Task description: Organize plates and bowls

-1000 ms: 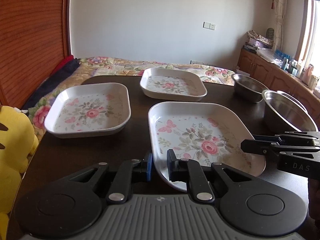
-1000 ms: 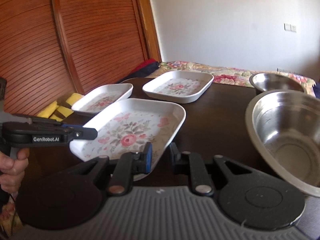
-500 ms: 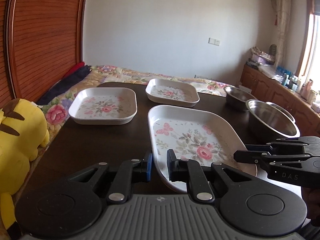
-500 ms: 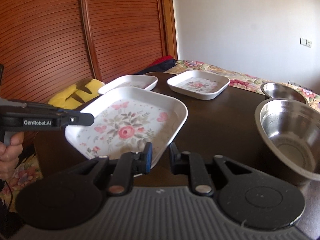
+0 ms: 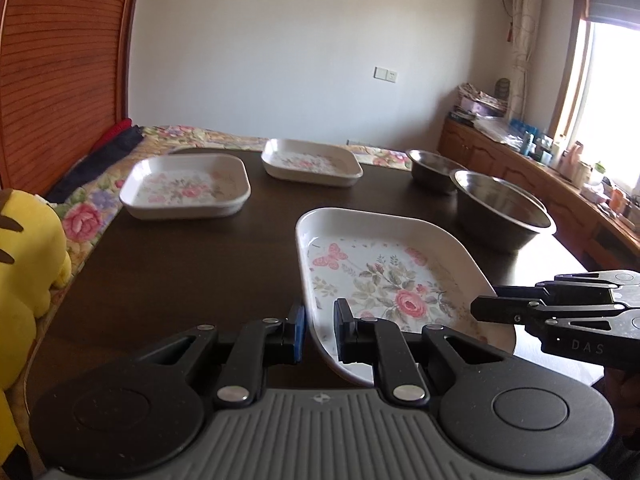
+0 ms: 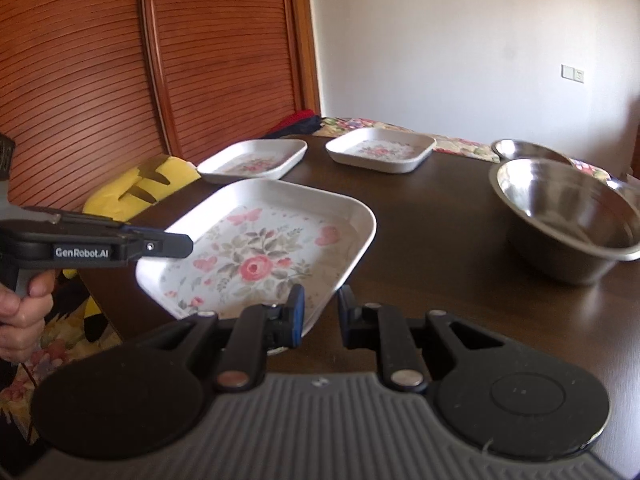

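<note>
- Gripping near floral plate (image 5: 384,276) at opposite rims: left gripper (image 5: 320,330) and right gripper (image 6: 320,314), fingers closed on its edges.
- Raised above dark desk (image 5: 180,264).
- Resting beyond: two plates (image 5: 186,186), two steel bowls (image 5: 500,210).

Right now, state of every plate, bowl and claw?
Large floral plate: empty, seems raised off the table.
Left claw: shut on its rim.
Right claw: shut on its rim.
Left small plate: empty, flat, unstacked.
Far small plate: empty, flat, unstacked.
Large steel bowl: upright, empty.
Small steel bowl: upright, not nested.
</note>
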Motion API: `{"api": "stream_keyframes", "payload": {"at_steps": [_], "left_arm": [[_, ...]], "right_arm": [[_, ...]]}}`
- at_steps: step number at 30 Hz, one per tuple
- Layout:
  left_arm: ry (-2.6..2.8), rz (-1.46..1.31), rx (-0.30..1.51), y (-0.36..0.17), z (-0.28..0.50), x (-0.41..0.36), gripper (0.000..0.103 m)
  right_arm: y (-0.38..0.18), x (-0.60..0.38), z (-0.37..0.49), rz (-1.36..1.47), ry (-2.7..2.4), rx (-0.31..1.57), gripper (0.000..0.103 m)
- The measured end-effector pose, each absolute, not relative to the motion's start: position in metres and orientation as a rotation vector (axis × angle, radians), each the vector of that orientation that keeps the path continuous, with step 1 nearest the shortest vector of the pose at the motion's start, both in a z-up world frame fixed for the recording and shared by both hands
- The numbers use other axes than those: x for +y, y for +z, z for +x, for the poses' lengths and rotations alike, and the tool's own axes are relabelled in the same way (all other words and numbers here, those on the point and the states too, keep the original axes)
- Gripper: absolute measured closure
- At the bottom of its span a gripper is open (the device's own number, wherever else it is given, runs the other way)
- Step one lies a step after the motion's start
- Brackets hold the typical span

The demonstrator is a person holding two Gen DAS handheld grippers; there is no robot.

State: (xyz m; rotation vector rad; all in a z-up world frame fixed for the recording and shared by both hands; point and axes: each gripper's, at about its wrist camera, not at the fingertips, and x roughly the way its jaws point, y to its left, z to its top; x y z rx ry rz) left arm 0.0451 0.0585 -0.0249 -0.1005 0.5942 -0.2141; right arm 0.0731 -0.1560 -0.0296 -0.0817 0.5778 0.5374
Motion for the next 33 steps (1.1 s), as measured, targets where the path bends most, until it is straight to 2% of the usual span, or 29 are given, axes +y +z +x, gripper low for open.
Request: {"api": "stream_keyframes", "payload": {"at_steps": [24,30,32,33], "left_arm": [[-0.218,-0.047,0.646,-0.042,0.04,0.045,0.087],[-0.228,-0.072,0.65,-0.042,0.044,0.048,0.083],[-0.231,-0.079,0.651,-0.042,0.044,0.049,0.077],[-0.228,-0.083,0.65,-0.041,0.044,0.049,0.075]], "right_arm": [[-0.041,-0.155,0.067,-0.063,0.509,0.616,0.083],[-0.043,-0.157,0.069,-0.024,0.509,0.617,0.079],[-0.042,-0.159,0.069,-0.016,0.506,0.612,0.077],[-0.041,-0.16,0.069,-0.012,0.505,0.609,0.071]]}}
